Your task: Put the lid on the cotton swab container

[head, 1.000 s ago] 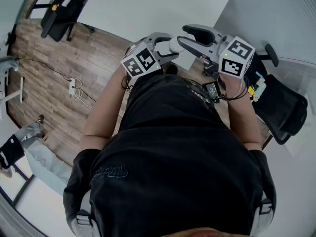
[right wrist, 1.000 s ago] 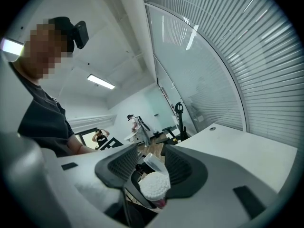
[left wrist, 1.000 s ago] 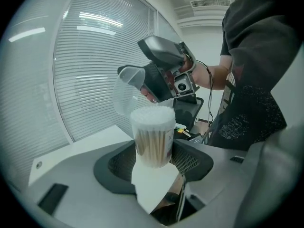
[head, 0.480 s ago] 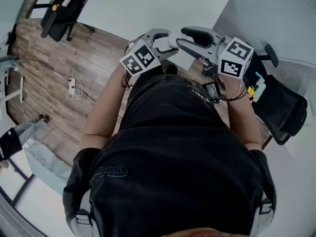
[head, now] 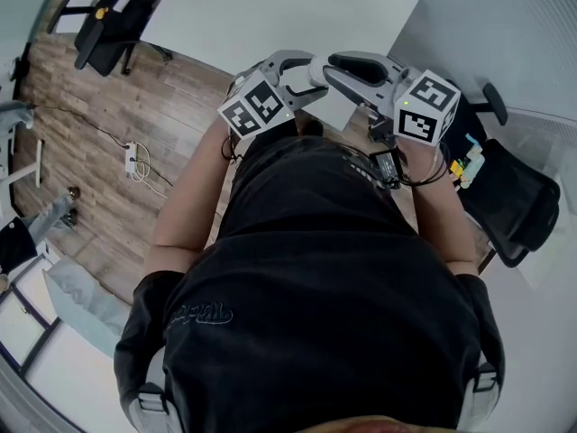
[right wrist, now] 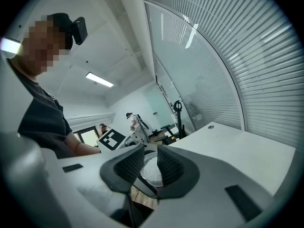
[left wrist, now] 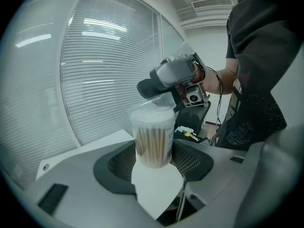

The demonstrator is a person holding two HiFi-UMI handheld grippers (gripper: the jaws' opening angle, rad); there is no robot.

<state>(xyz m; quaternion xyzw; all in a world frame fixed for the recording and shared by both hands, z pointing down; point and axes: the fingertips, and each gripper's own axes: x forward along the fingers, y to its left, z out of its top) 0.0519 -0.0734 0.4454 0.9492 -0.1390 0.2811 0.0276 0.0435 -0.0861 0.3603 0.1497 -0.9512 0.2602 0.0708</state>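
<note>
Left gripper jaws are clamped on the clear cotton swab container, which stands upright between them. Right gripper jaws are closing, still partly apart and pinching nothing; white swab tips show through their gap, just beyond them. A clear lid lies tilted over the container's top.

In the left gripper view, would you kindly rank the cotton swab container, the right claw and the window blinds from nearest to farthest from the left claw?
1. cotton swab container: held between the left claw's jaws.
2. right claw: just beyond, above the container; jaws closing, container's top between them.
3. window blinds: far behind, at left.
</note>
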